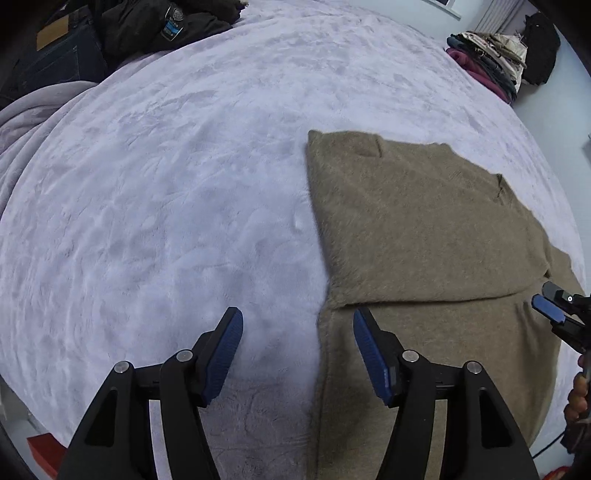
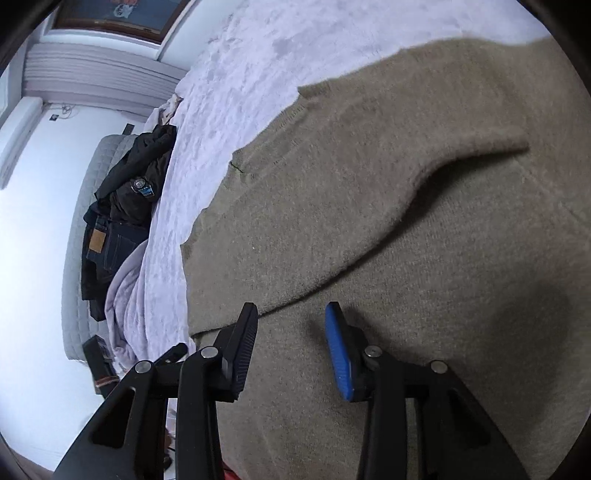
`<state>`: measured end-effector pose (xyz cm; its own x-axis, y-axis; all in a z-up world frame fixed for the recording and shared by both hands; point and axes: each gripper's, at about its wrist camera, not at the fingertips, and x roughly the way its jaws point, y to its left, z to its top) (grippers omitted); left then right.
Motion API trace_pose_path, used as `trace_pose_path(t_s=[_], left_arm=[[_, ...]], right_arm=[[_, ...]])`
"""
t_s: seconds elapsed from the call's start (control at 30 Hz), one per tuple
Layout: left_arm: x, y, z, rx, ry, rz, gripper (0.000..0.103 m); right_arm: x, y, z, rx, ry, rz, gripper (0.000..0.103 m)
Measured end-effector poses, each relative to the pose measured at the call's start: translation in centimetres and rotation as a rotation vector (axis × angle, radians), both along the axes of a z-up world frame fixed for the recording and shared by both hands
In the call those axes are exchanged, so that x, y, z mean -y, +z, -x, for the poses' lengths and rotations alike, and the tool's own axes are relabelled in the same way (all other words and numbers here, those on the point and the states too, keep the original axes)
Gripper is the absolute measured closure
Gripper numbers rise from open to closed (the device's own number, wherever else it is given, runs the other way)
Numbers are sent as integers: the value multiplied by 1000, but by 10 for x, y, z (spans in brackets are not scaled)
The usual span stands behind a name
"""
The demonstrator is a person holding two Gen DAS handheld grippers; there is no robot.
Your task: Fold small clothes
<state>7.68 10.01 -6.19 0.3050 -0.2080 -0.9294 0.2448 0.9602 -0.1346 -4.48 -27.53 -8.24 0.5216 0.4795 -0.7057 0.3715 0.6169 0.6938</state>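
Note:
A tan fuzzy sweater [image 1: 417, 236] lies flat on a pale lilac plush blanket [image 1: 177, 177], with one part folded over the lower body. My left gripper [image 1: 297, 319] hovers open above the sweater's left edge, nothing between its blue pads. The right gripper [image 1: 550, 301] shows at the right edge of the left wrist view, over the sweater's right side. In the right wrist view my right gripper [image 2: 291, 314] stands open over the sweater [image 2: 406, 229], just below the edge of the folded layer, holding nothing. A raised fold of the sweater casts a shadow ahead of it.
Dark jeans and a black jacket [image 1: 122, 33] are piled at the blanket's far left. A stack of folded clothes [image 1: 491, 62] sits at the far right. A red object [image 1: 42, 448] shows at the lower left. A person's hand [image 1: 580, 391] holds the right gripper.

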Motion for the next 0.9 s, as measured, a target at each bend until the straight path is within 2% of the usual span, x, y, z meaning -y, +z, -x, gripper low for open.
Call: trace_pose_path(t_s=[0.03,0.07,0.1,0.2,0.27,0.3,0.37,0.43,0.53,0.6,0.67,0.8,0.9], left_arm=[[8,2,-5,12,-6,-3,37],[17,-1,-11,23,-6,-24,27],[24,-6,-16,30,0,-54,23],[43,-33,-28,23,-10,-137,23],[44,-45,-23,16,-16,-149,23],[43,-44,-20,34,-17,-149,23],[40,-42,-16,37,-29,-152,23],[37,-39,-14,23,-26,-144,23],[37,-27,-10,28,-29,-155,23],[43,-17,-5,49,-47,-159,23],[53,-8,0,60,-74,-152,23],[81,6,13,69,-128,-116,23],[103,12,22,81,-168,-104,23]], right_arm=[[1,6,-1,13,6,37,61],[1,12,-6,29,14,81,62],[3,15,-11,38,16,111,62],[8,12,-28,14,3,183,62],[12,-2,-31,-56,-5,225,62],[15,-9,-27,-77,-19,203,62],[23,-13,-10,-58,-67,133,62],[28,-14,5,-85,-82,131,62],[40,-13,27,-58,-136,56,62],[52,-8,39,-40,-179,57,60],[67,-8,43,-30,-232,37,59],[100,-19,33,17,-378,-98,59],[112,-26,26,12,-430,-119,95]])
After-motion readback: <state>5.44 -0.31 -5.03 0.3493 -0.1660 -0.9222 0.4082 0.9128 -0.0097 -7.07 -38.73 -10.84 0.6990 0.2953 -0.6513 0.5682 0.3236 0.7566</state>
